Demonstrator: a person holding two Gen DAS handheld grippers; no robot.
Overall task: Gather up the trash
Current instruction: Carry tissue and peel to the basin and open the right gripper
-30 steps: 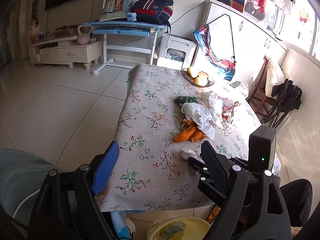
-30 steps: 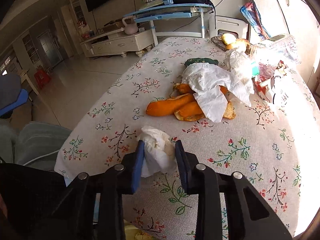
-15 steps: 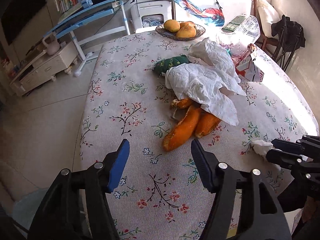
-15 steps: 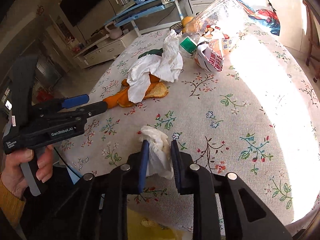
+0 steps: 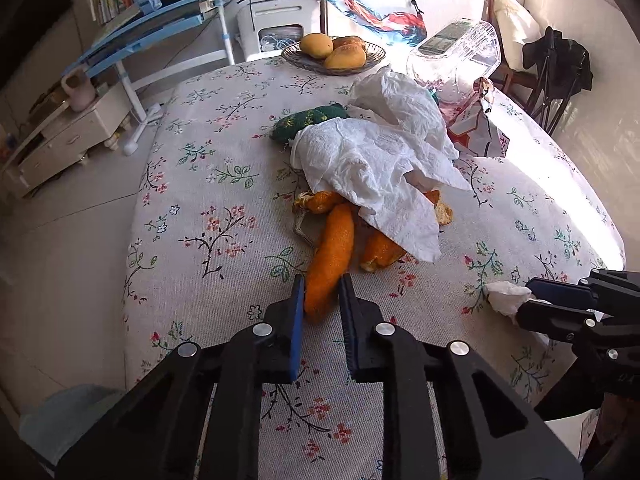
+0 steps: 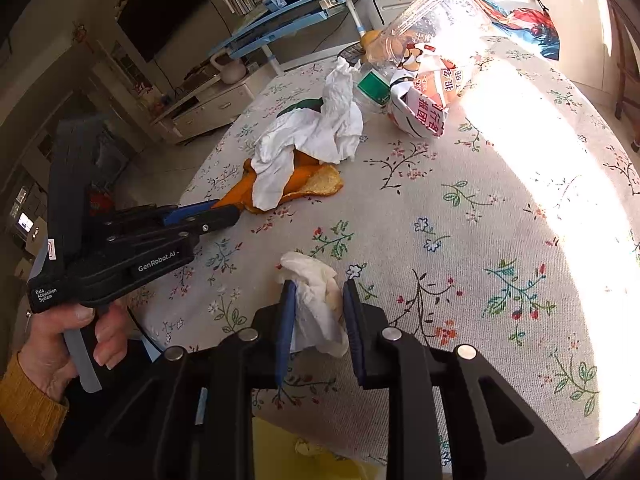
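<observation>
A long orange peel lies on the flowered tablecloth, next to more peel under white paper towels. My left gripper is shut on the near end of that peel; it also shows in the right wrist view. My right gripper is shut on a crumpled white tissue just above the table's near edge; it shows in the left wrist view with the tissue.
Further back lie a green pouch, a red-and-white wrapper, a clear plastic container and a fruit basket. A yellow bin shows below the table edge. A blue desk stands behind.
My left gripper moved forward to the long orange peel and closed on its near end. My right gripper still holds the tissue and shifted little.
</observation>
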